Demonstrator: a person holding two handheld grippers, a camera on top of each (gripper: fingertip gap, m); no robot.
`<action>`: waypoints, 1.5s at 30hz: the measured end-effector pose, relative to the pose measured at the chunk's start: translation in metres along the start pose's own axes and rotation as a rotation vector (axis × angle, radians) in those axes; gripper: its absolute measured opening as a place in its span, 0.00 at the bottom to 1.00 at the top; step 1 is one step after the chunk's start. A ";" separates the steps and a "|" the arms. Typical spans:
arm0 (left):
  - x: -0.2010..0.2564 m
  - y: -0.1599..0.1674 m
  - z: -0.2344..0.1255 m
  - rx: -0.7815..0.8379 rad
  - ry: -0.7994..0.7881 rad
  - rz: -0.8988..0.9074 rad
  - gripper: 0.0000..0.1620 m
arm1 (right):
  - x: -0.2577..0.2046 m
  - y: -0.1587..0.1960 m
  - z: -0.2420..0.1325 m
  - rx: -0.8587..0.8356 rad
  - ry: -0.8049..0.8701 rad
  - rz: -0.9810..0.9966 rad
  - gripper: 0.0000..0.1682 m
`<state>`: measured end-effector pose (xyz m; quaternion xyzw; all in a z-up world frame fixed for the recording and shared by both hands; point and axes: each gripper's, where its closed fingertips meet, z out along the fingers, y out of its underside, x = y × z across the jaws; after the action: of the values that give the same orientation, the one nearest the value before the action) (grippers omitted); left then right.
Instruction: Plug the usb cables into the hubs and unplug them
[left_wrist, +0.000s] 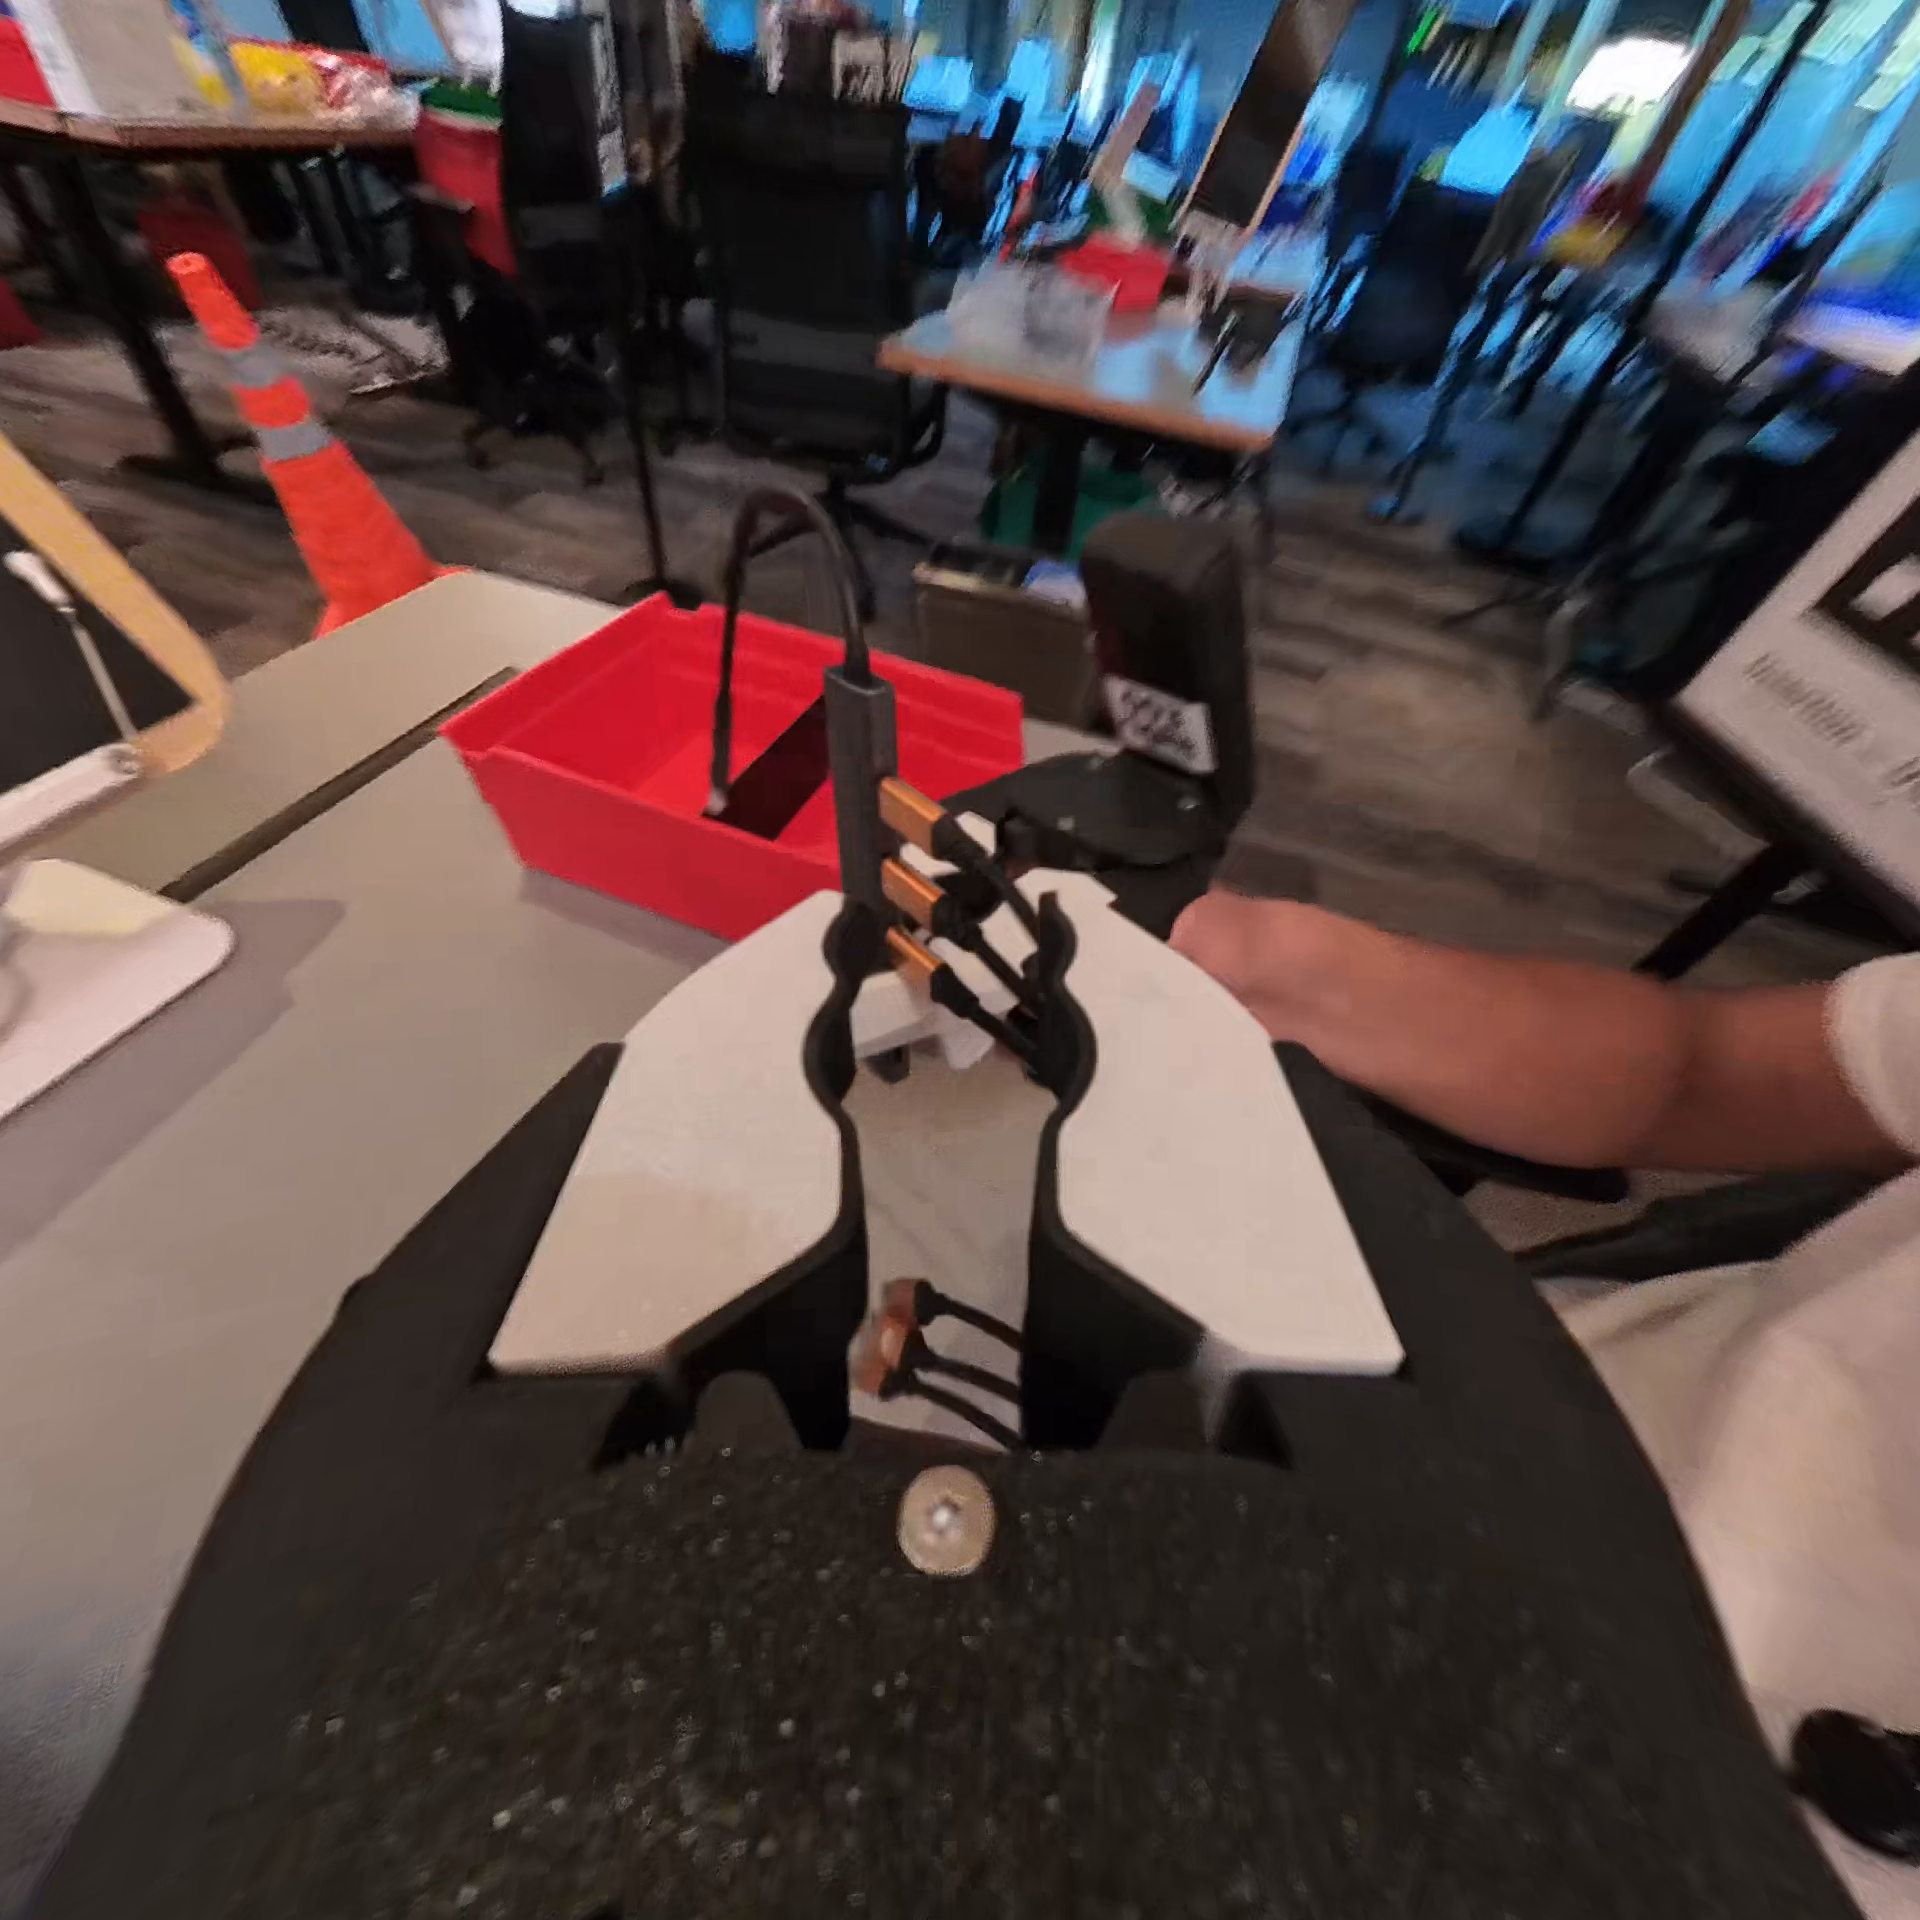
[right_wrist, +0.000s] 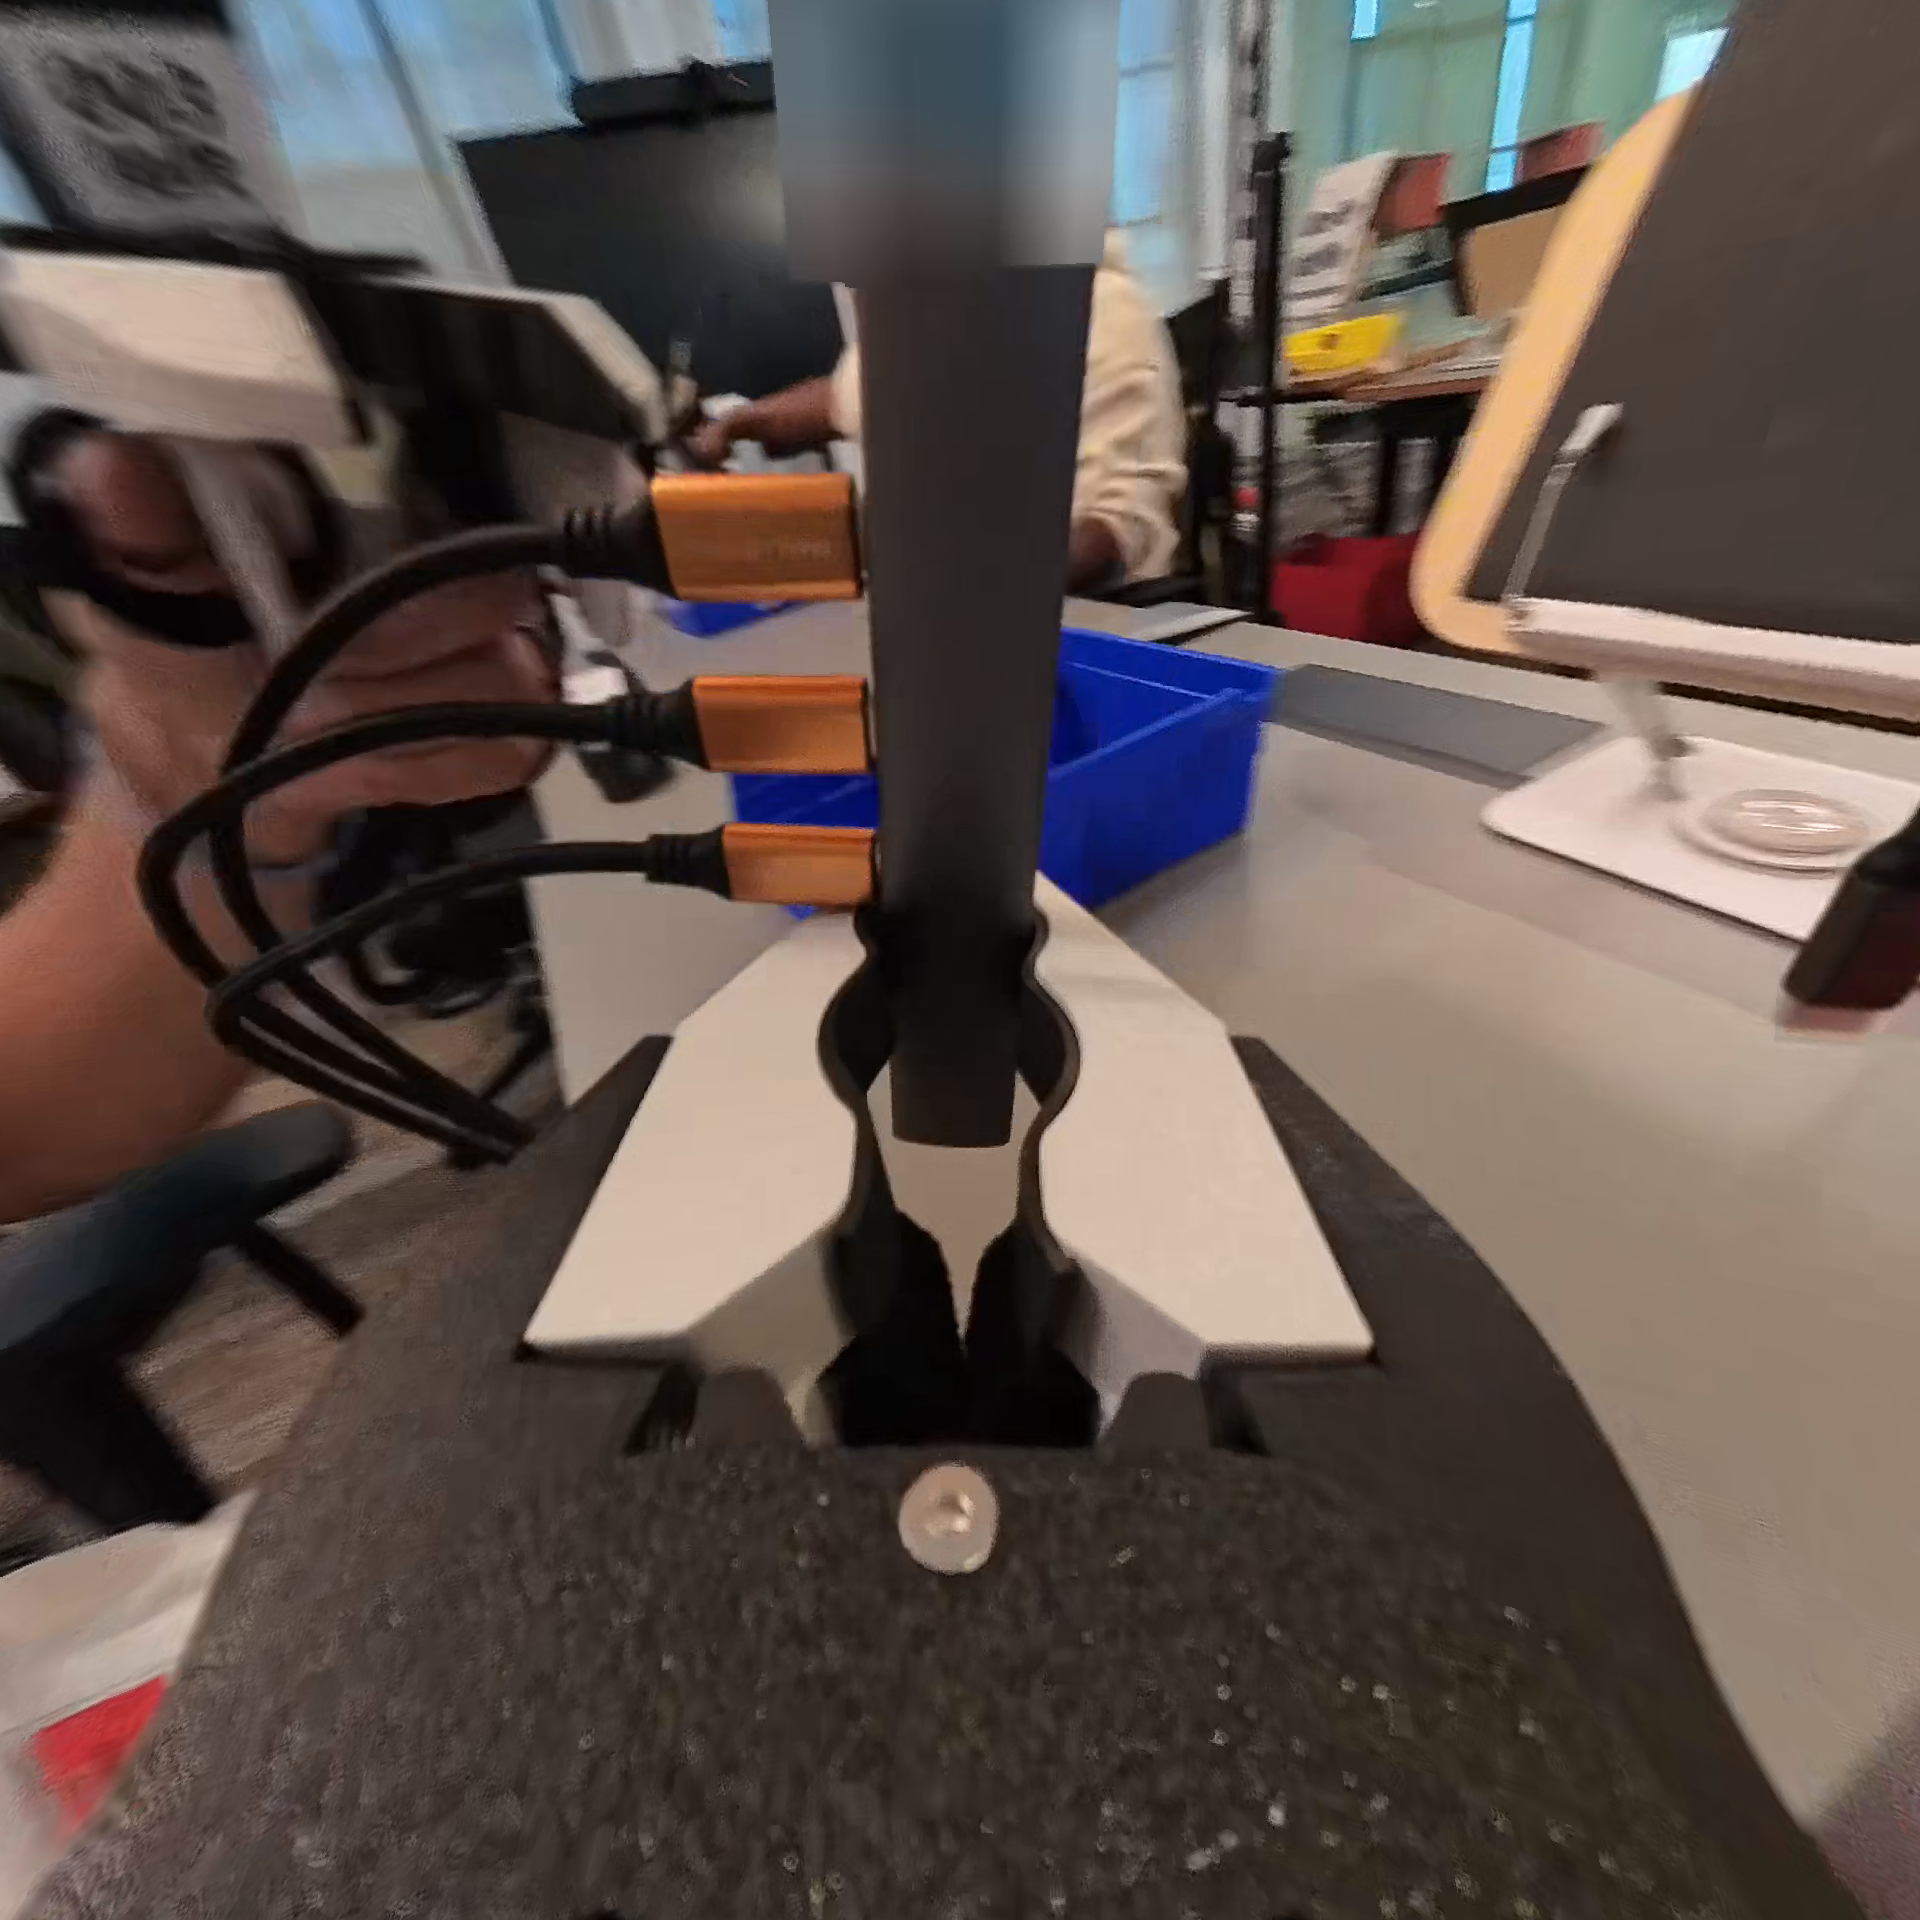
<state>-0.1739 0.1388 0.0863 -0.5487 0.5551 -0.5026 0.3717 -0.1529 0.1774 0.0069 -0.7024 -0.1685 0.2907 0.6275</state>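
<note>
Both pairs of jaws are busy with one thing: my right gripper (right_wrist: 951, 987) is clenched on the lower end of a dark grey USB hub (right_wrist: 961, 665), which stands upright between its fingers. Three orange-shelled plugs (right_wrist: 781, 724) sit in the hub's left side, one above another, and their black cables (right_wrist: 343, 748) loop away to the left. From the left wrist view, my left gripper (left_wrist: 951, 971) has its jaws partly apart around those cables just beside the hub (left_wrist: 860, 790); I cannot tell whether the pads actually grip them. The hub's own black lead (left_wrist: 800, 540) arches up and over, dropping into a red bin (left_wrist: 665, 769) just behind the hub on the grey table (left_wrist: 343, 1039). An orange traffic cone (left_wrist: 301, 457) stands on the floor beyond the bin. Seen from the right wrist, a blue bin (right_wrist: 1153, 748) sits directly behind the hub, partly blocked by it, with a wood-framed panel on a white stand (right_wrist: 1662, 790) off to the hub's right. A person's forearm (left_wrist: 1507, 1049) reaches in right of the hub.
</note>
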 end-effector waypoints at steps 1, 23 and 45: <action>-0.003 -0.005 -0.007 0.052 0.034 -0.048 0.20 | -0.007 -0.002 -0.001 0.017 -0.057 0.023 0.09; 0.060 0.033 0.006 0.181 0.860 -0.406 0.23 | -0.157 0.007 -0.038 0.052 -1.156 0.442 0.09; -0.028 0.105 -0.001 0.002 0.411 -0.230 0.06 | -0.030 0.029 0.001 -0.152 -0.145 -0.017 0.19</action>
<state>-0.1963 0.1554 -0.0190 -0.4942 0.5523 -0.6434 0.1915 -0.1807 0.1560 -0.0154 -0.7235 -0.2409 0.3221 0.5611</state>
